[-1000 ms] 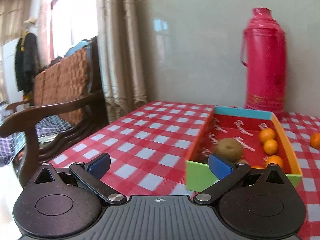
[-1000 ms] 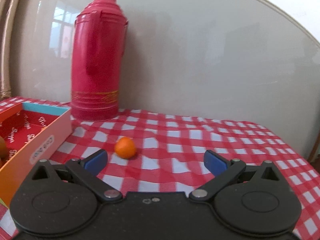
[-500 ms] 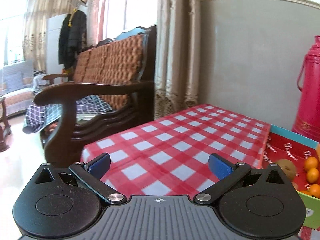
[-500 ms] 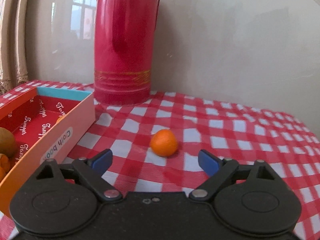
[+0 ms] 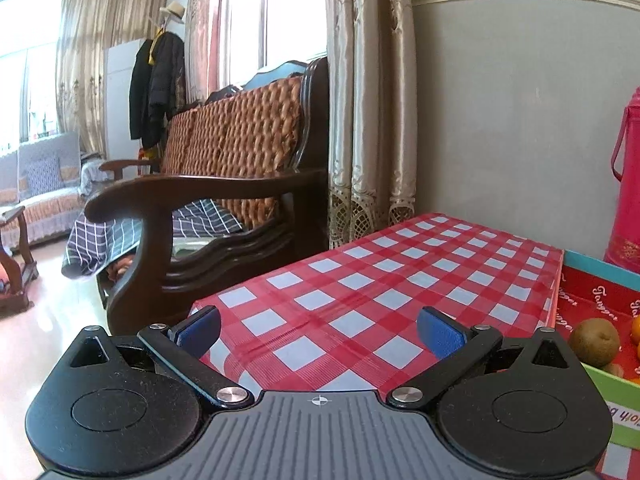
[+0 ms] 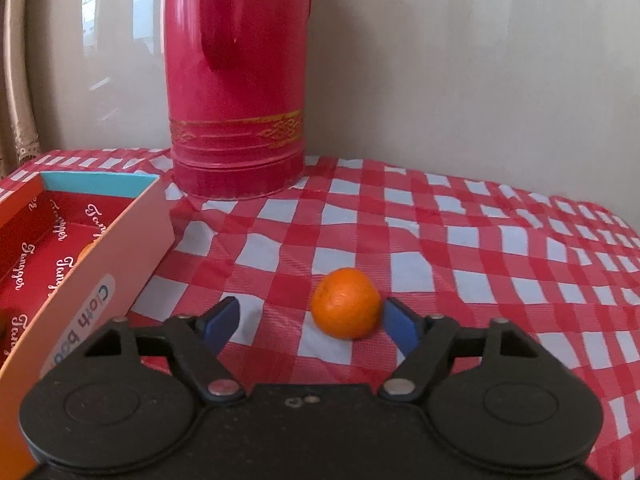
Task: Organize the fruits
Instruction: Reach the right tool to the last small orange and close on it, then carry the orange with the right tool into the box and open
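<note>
My right hand-held gripper (image 6: pixel 310 320) closing around last loose orange (image 6: pixel 346 303) mid-tabletop, pads not yet pressing. Kiwi (image 5: pixel 595 342), other oranges already in box (image 6: pixel 132 232) at left. Left hand-held gripper (image 5: pixel 320 330) open, empty.

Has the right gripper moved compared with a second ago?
Yes. The right gripper has come closer to the red flask and the orange, which now sits between its closing jaws, near the right pad, not yet pinched.

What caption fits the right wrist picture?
Right hand-held gripper closing around a loose orange on the checked tablecloth, pads not yet pressing.
</note>
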The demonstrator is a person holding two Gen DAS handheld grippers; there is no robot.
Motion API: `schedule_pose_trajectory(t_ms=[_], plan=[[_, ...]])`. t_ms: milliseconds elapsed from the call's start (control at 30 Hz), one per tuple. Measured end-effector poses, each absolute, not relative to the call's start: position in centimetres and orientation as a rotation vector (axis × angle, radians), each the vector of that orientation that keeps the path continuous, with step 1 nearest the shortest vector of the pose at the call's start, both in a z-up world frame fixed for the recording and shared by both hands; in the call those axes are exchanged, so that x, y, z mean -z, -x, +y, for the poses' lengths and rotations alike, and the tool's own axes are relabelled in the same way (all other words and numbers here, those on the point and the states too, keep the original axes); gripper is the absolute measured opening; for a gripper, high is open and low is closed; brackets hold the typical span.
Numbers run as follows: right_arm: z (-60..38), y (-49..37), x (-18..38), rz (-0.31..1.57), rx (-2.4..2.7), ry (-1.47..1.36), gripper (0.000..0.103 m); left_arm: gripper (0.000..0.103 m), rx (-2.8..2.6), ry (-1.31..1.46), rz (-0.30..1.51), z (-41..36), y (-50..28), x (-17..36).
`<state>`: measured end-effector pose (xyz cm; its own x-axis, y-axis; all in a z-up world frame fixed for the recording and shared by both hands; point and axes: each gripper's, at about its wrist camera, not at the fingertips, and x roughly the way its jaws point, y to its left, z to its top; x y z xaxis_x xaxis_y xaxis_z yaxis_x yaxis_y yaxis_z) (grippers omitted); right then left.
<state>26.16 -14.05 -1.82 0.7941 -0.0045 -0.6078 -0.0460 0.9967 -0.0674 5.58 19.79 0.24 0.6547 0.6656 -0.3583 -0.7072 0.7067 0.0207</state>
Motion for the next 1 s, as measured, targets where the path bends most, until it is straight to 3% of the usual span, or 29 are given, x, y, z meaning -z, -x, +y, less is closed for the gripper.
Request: schedule_pose_trajectory(t_ms=[333, 467, 700, 800, 1000], plan=[[-14.2, -27.0, 2.4, 0.667, -0.004, 0.089, 0.058, 0.103, -0.778, 0.116, 0.358, 19.8, -5.6, -0.3], [-14.6, -26.8, 2.2, 0.660, -0.004, 0.068, 0.033, 0.103, -0.777, 0.116, 0.357, 19.8, -5.6, -0.3], [-14.6, -26.6, 2.0, 0.654, -0.009, 0.062, 0.032, 0.103, -0.771, 0.108, 0.356, 19.5, -5.6, -0.3], [-14.5, -26.4, 2.1, 0.653, -0.021, 0.071, 0.042, 0.103, -0.771, 0.109, 0.356, 19.4, -5.6, -0.3], [-15.4, -25.3, 0.9, 0.603, -0.054, 0.046, 0.042, 0.103, -0.767, 0.119, 0.355, 19.4, -5.5, -0.4]])
